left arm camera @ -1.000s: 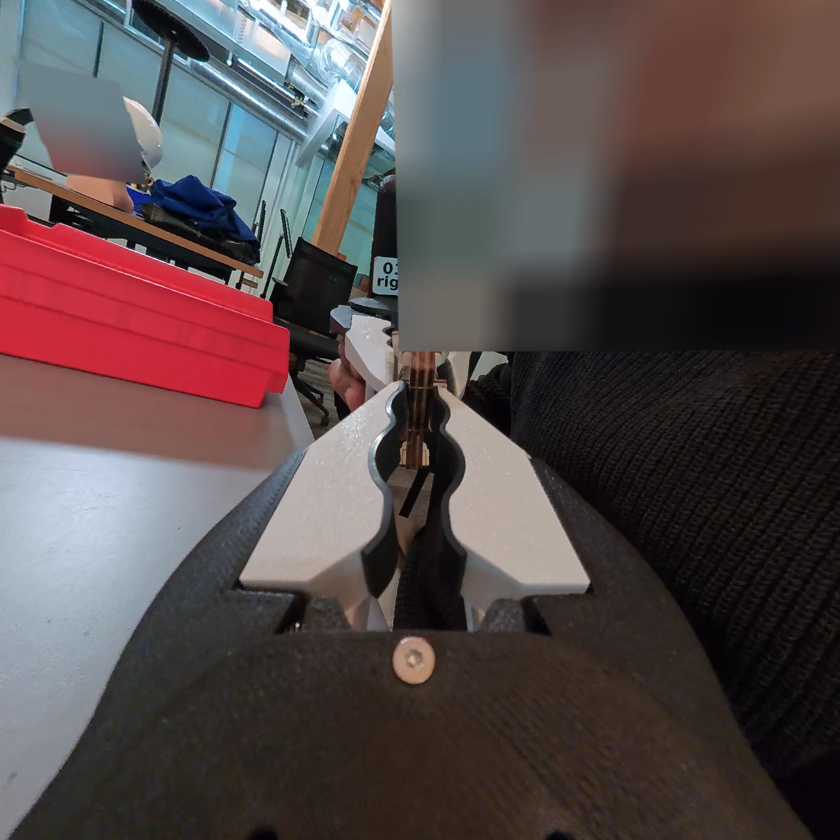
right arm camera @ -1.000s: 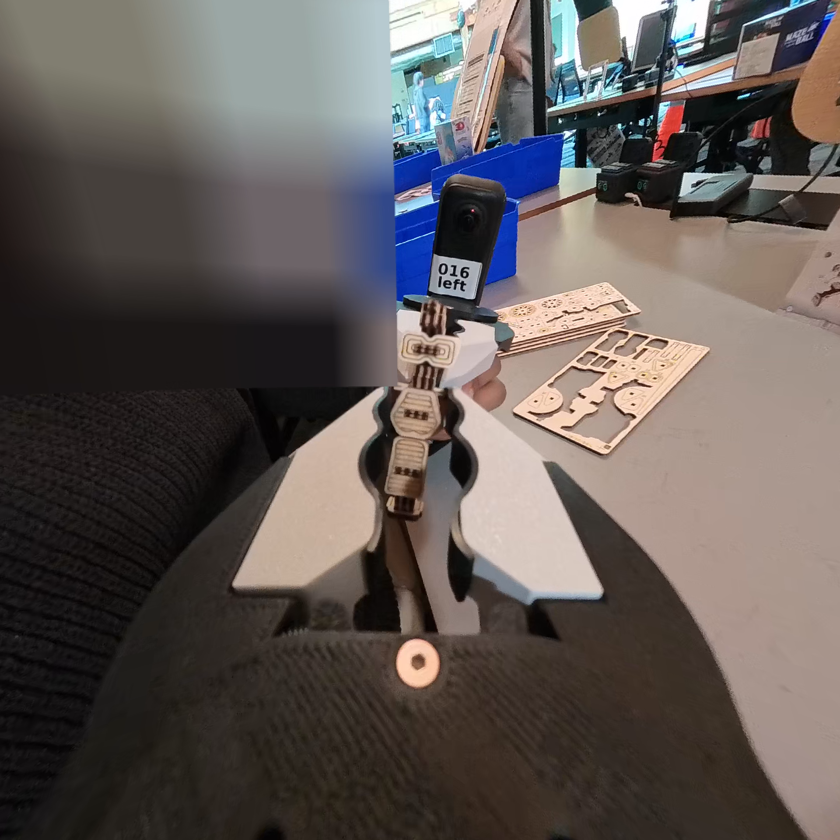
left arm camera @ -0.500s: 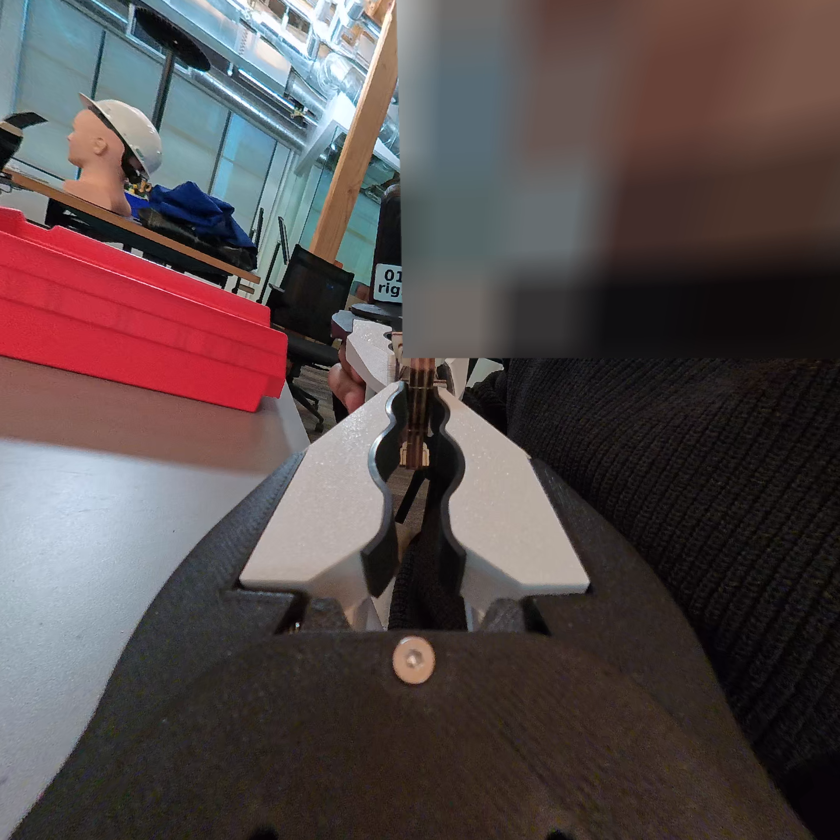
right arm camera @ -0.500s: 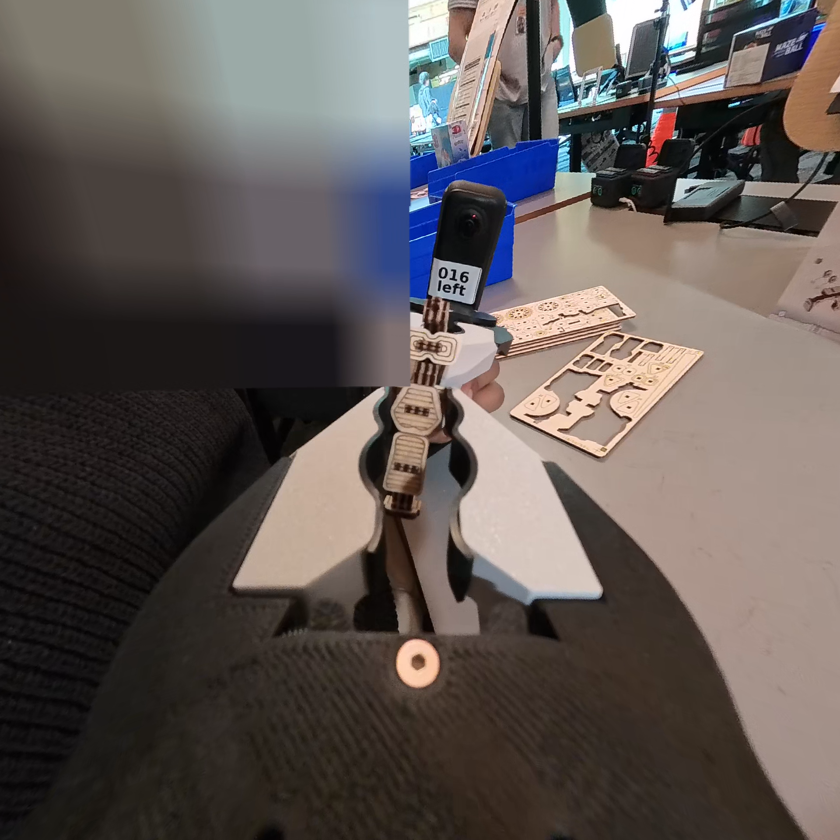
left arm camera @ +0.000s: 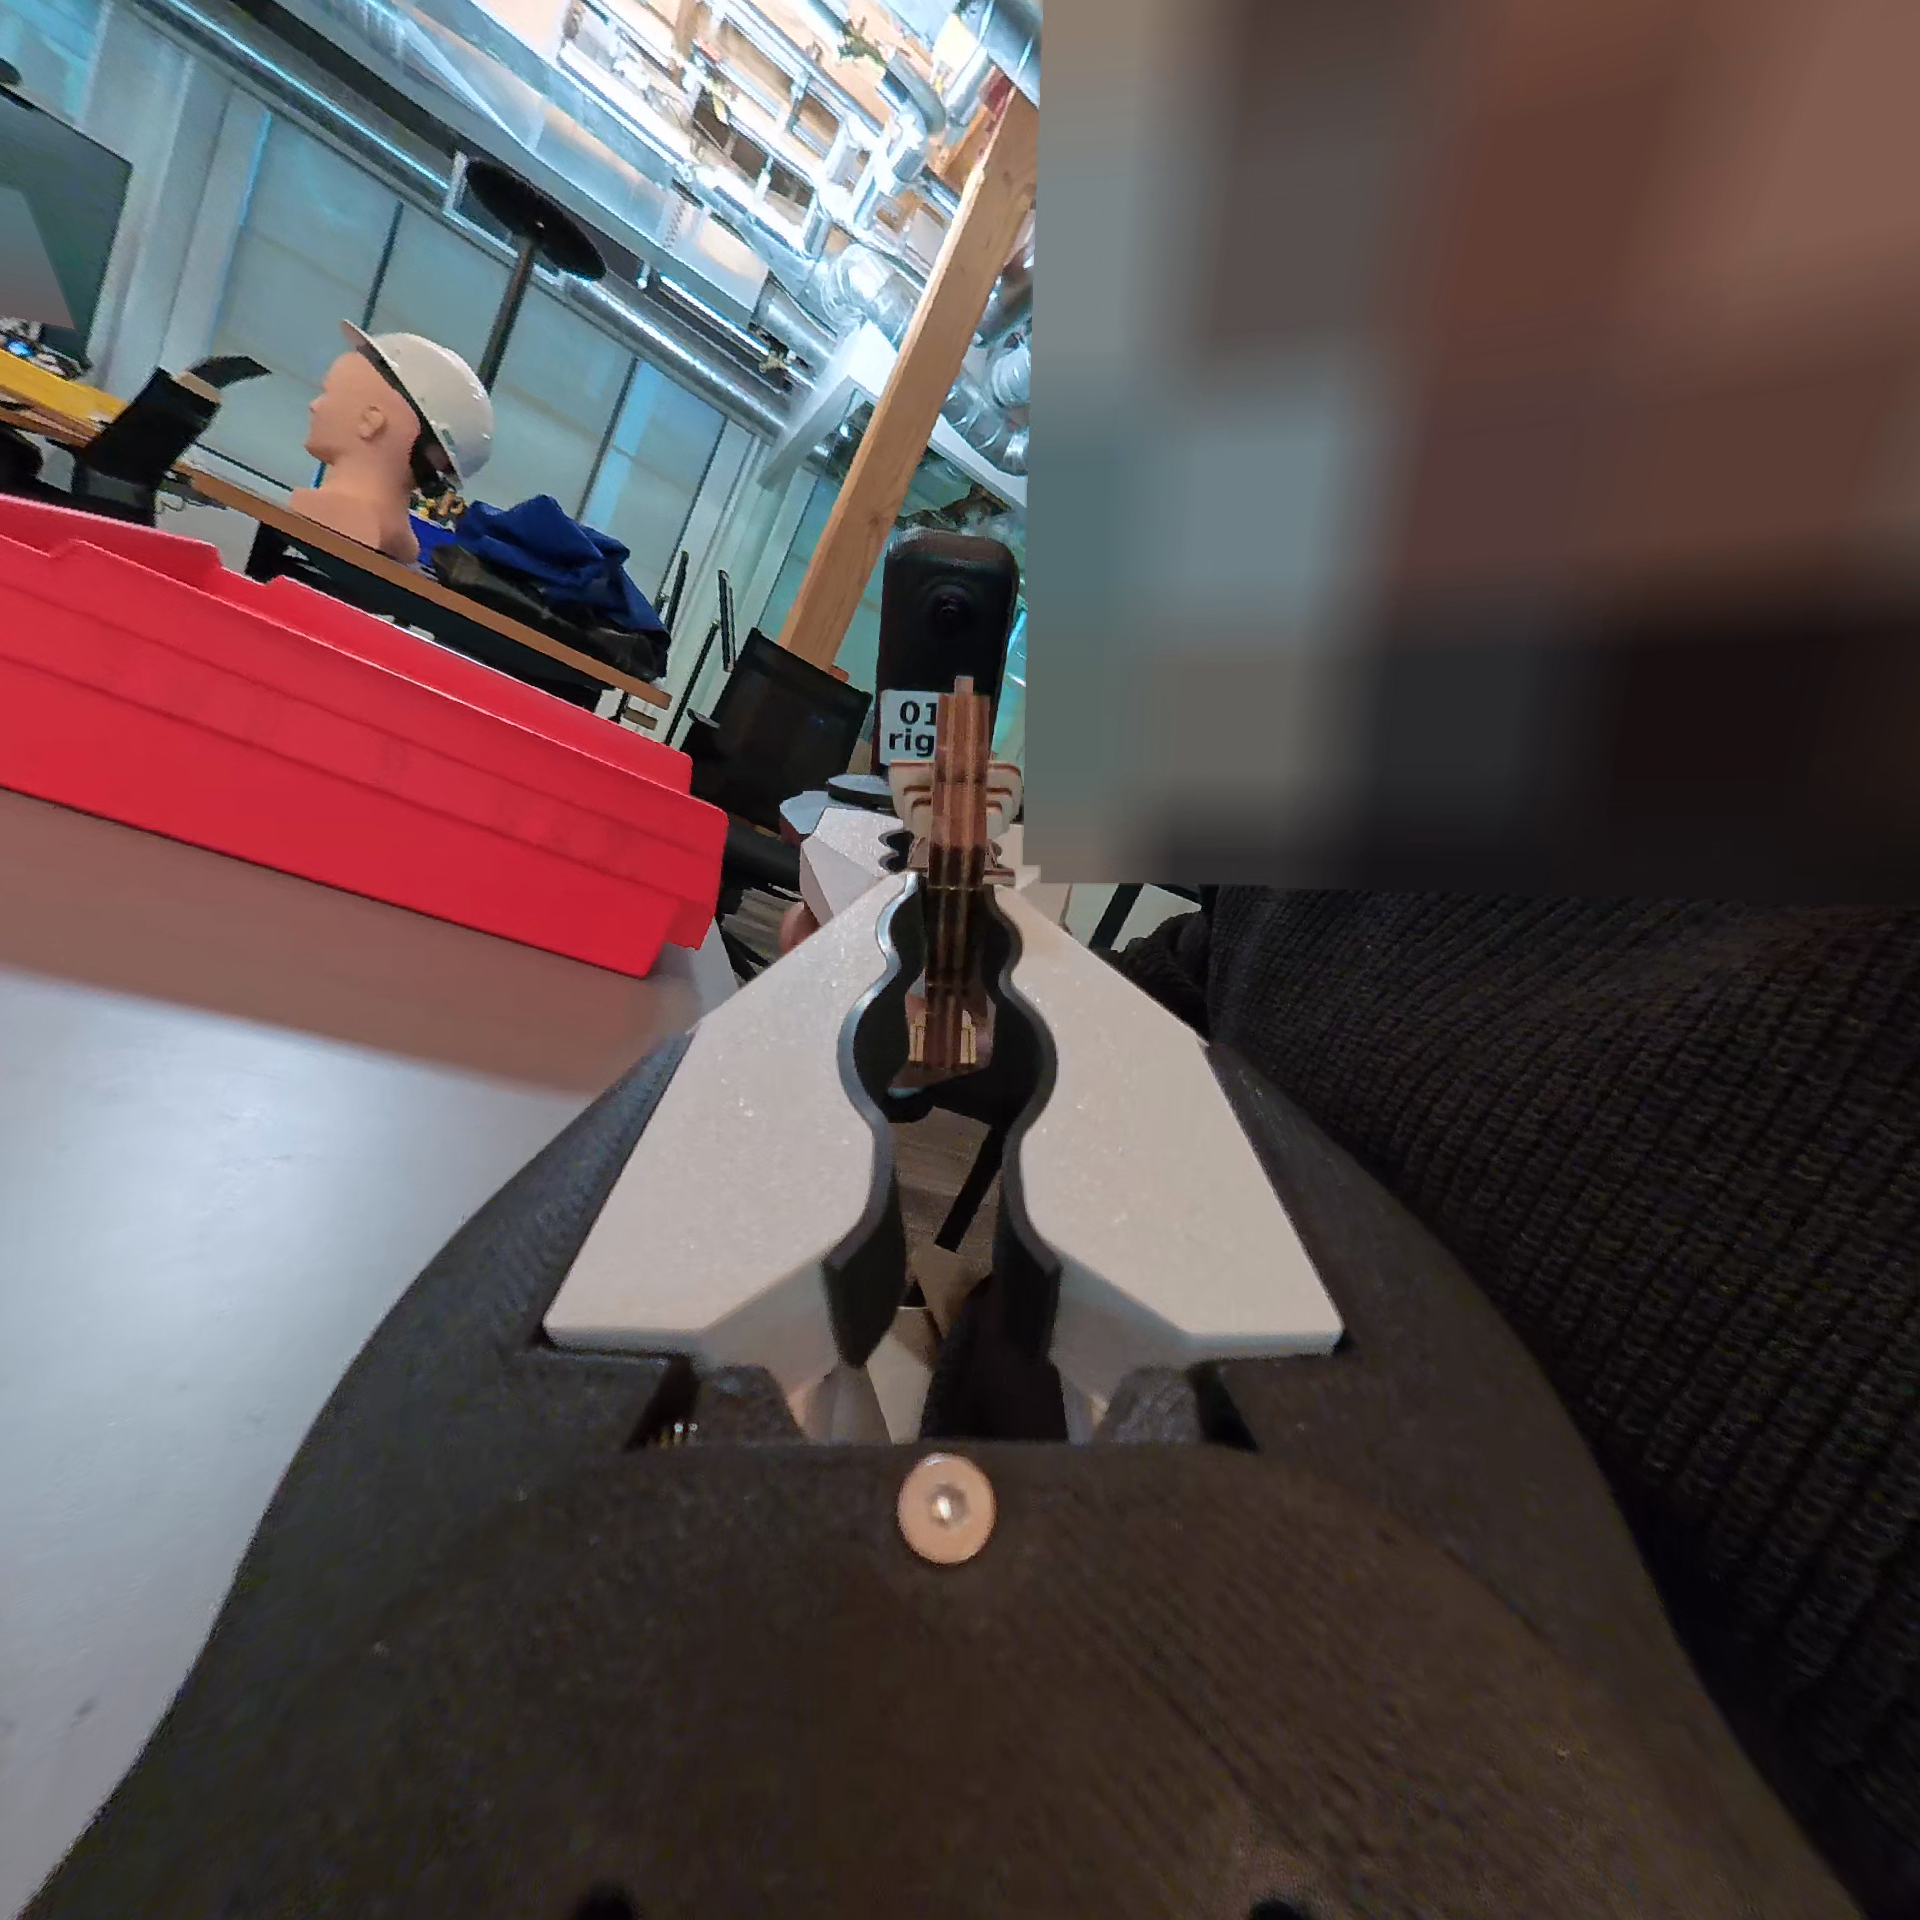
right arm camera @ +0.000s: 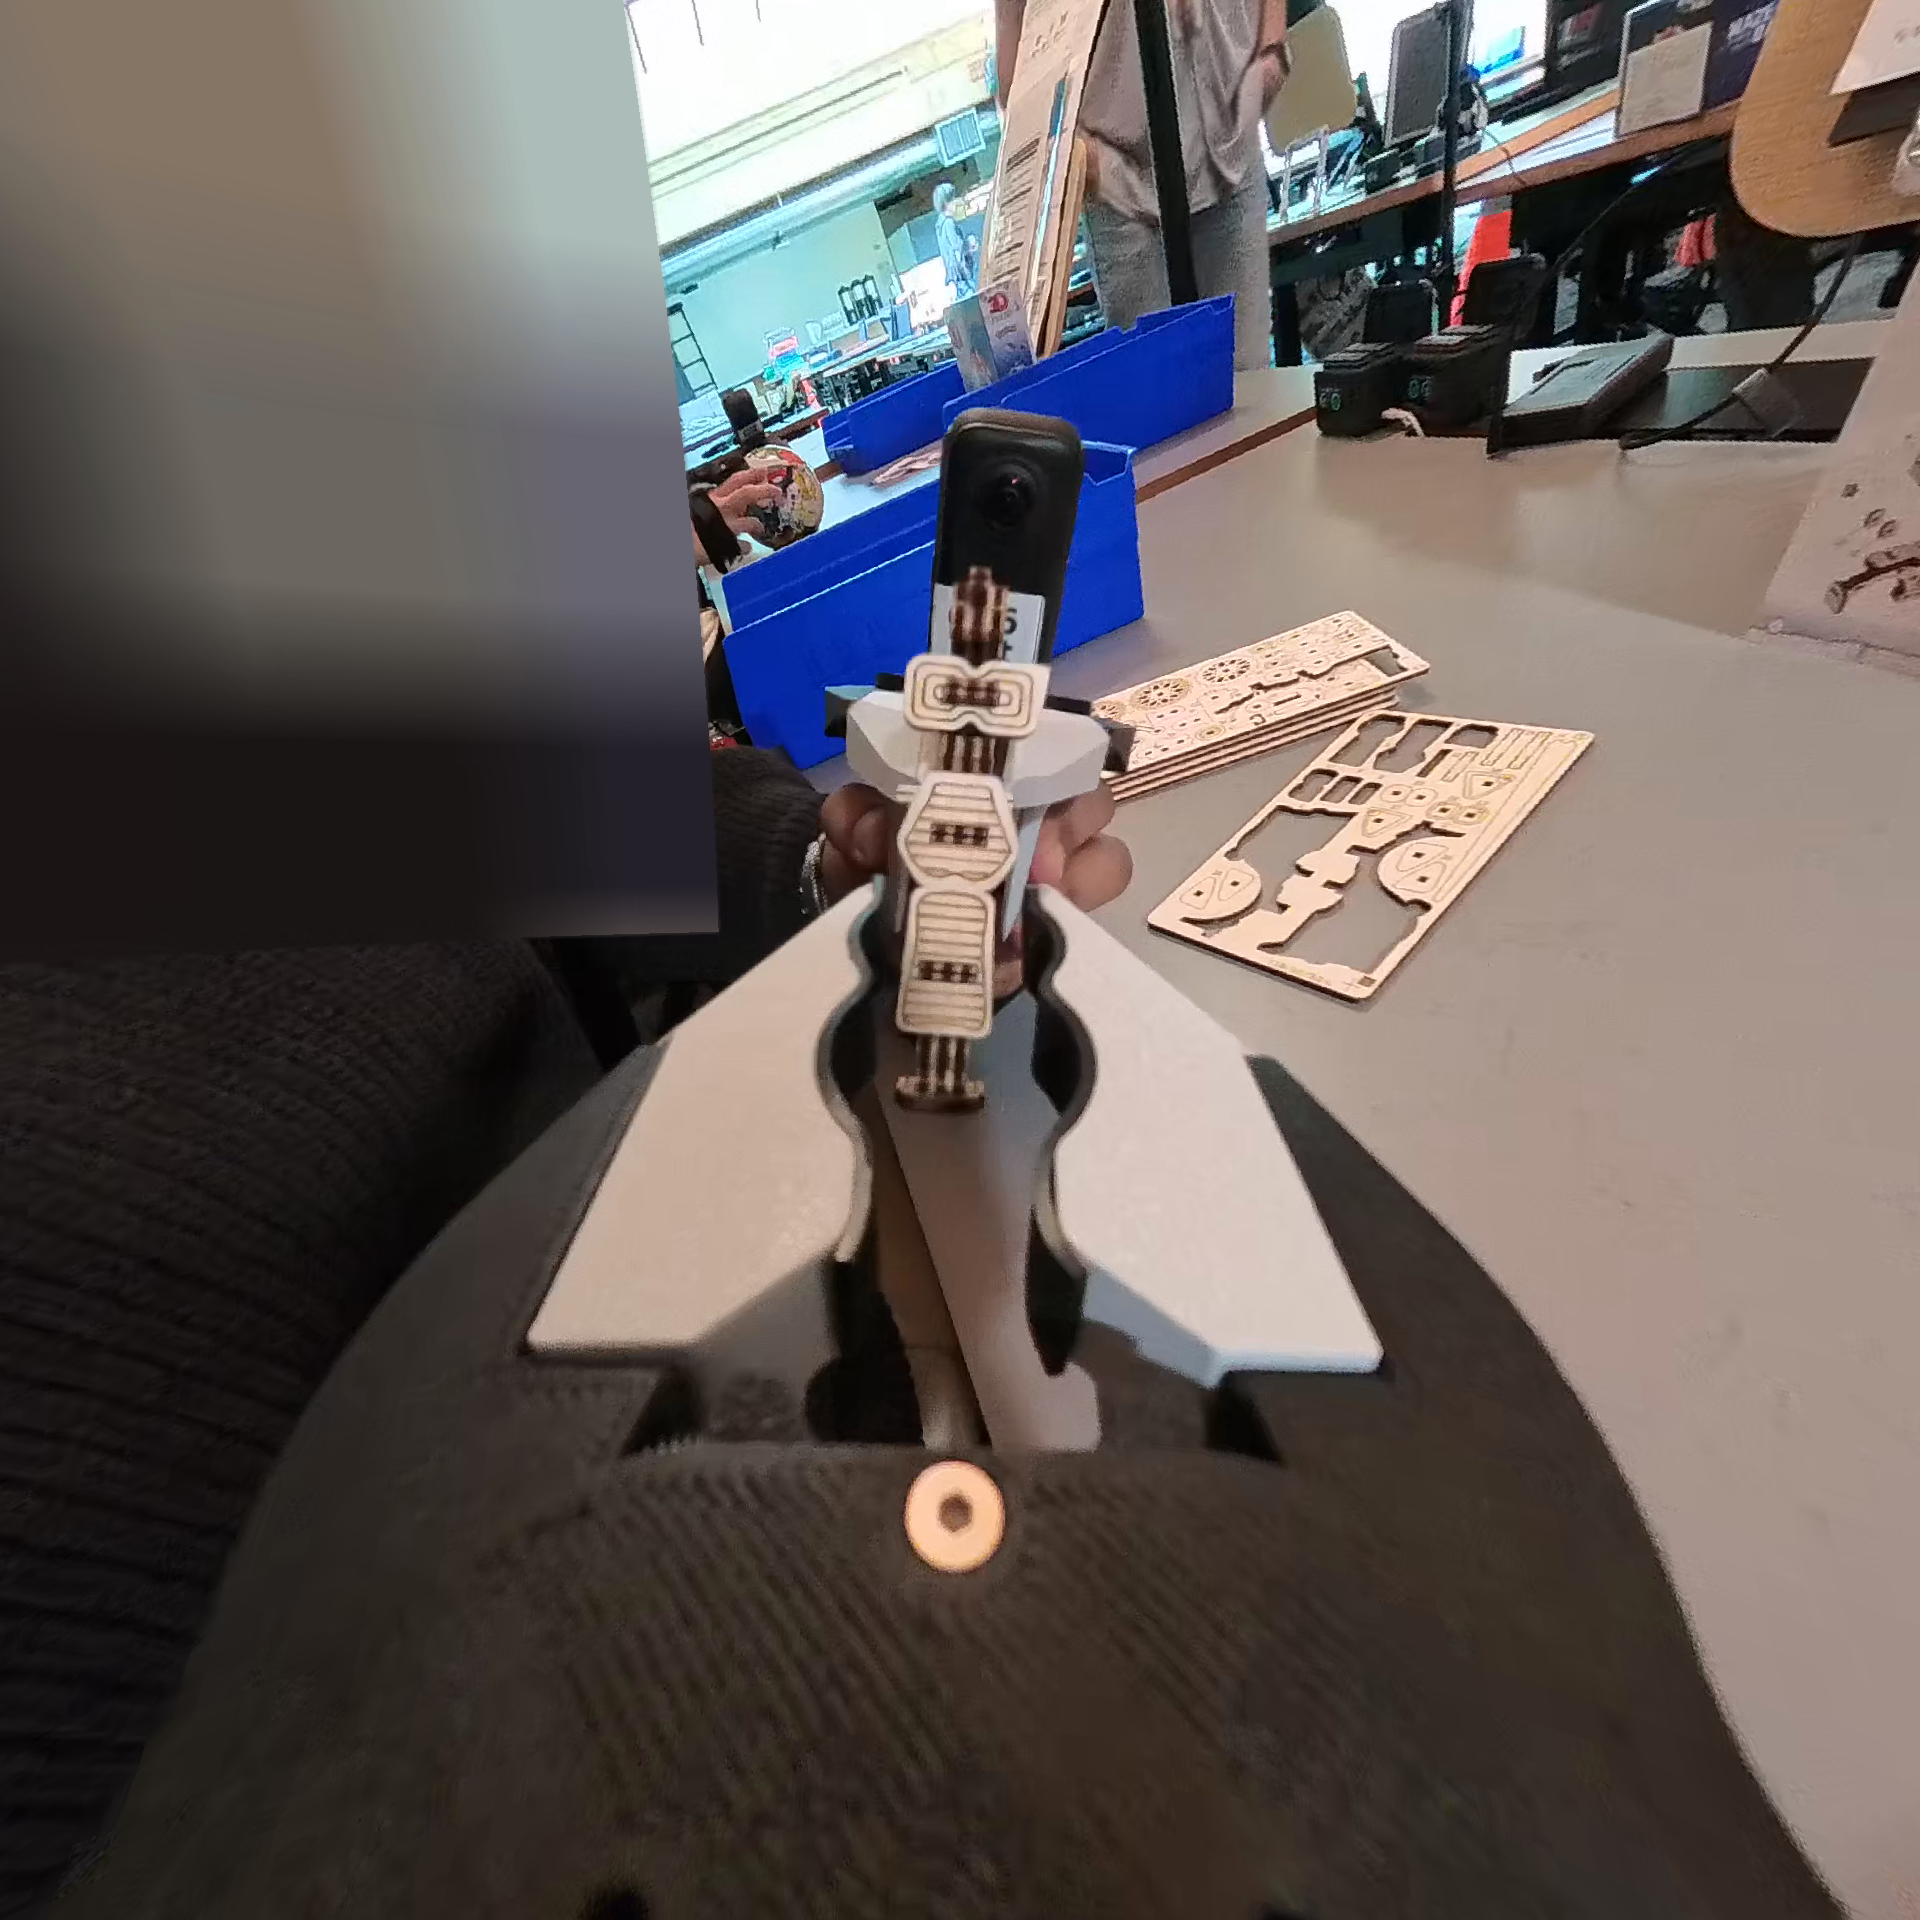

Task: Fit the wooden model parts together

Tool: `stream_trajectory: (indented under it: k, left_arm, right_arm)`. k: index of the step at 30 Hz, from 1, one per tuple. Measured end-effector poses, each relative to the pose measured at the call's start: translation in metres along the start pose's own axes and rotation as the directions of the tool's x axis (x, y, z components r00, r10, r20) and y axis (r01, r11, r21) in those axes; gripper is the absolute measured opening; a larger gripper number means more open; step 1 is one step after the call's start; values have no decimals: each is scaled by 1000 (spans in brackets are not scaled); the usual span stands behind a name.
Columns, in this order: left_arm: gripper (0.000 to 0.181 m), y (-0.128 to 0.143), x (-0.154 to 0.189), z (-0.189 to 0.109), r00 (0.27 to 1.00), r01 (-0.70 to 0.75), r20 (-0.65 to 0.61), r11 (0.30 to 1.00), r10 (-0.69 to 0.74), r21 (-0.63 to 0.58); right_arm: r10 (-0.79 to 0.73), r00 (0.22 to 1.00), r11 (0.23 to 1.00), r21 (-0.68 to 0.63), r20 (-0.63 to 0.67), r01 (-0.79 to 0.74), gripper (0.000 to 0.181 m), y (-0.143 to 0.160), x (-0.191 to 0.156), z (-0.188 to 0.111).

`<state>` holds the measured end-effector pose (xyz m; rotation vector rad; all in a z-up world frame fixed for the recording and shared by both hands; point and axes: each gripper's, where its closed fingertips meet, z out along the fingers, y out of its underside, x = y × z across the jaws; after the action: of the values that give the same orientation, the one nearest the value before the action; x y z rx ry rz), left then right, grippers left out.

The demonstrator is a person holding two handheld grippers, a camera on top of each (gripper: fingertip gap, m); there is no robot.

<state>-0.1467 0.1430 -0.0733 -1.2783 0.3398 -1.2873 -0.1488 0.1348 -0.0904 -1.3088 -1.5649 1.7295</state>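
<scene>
A slim wooden model (right arm camera: 951, 914), made of stacked strips with small cross plates, stands upright between both grippers. My left gripper (left arm camera: 951, 894) is shut on it, and the model (left arm camera: 951, 821) shows edge-on above the fingertips. In the right wrist view the left gripper's white fingers (right arm camera: 1070, 753) hold the model's upper part. My right gripper (right arm camera: 961, 925) has its jaws on either side of the model's lower end, with a small gap showing on the right side. One of its white fingers (left arm camera: 842, 852) shows behind the model in the left wrist view.
A loose wooden part sheet (right arm camera: 1371, 852) and a stack of sheets (right arm camera: 1268, 691) lie on the grey table (right arm camera: 1558, 1195) to the right. Blue bins (right arm camera: 1101, 540) stand behind. A red tray (left arm camera: 343, 769) sits left. A black knit sleeve (left arm camera: 1558, 1195) is close by.
The two grippers have come closer together. The model now sticks up farther above the left fingertips, and it stands more upright in the right wrist view.
</scene>
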Motion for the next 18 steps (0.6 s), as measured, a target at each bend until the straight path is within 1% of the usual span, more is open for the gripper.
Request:
stream_trajectory:
  k: [7,13,16,18]
  left_arm:
    - [6,-2,-2,0,1000,3,9,1000,-3,22]
    - [6,-8,-7,-4,998,50,21,997,-51,65]
    - [6,-8,-10,-4,997,68,28,996,-70,64]
    - [6,-7,-13,-3,996,78,47,995,-81,61]
  right_arm:
    - [0,1000,1000,7,-5,1,22,1,1,2]
    - [19,1000,1000,12,-4,-19,23,2,3,2]
    - [33,999,999,15,-18,-33,16,3,7,1]
    - [53,998,998,15,-28,-53,15,5,12,1]
